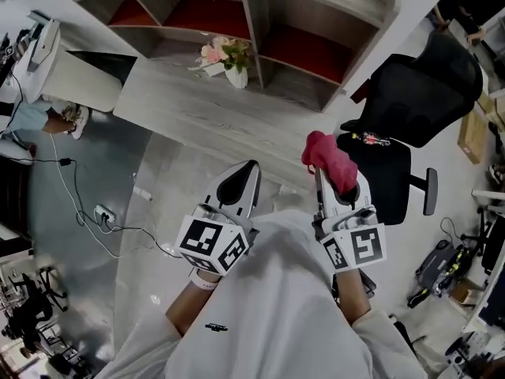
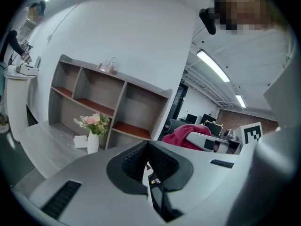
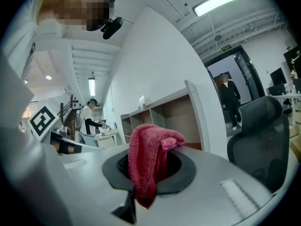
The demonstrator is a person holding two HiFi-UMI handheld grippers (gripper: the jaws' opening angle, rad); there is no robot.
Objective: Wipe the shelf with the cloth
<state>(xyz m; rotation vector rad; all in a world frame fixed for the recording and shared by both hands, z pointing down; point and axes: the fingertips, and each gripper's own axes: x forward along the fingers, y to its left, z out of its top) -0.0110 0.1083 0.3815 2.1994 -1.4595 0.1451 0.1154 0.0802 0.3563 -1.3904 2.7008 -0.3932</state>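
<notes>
A grey wood-grain shelf unit (image 1: 316, 10) with red-lined compartments stands ahead. A white vase of pink flowers (image 1: 234, 63) sits on its low front ledge, and a black mesh office chair (image 1: 414, 93) stands at its right end. The right gripper (image 1: 338, 181) pinches a fuzzy pink knitted cloth (image 3: 149, 161), held well short of the shelf. The left gripper (image 2: 147, 166) has its ribbed black jaws pressed together on nothing.

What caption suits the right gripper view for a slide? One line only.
Right gripper shut on the pink cloth, facing the grey shelf, black office chair alongside.
</notes>
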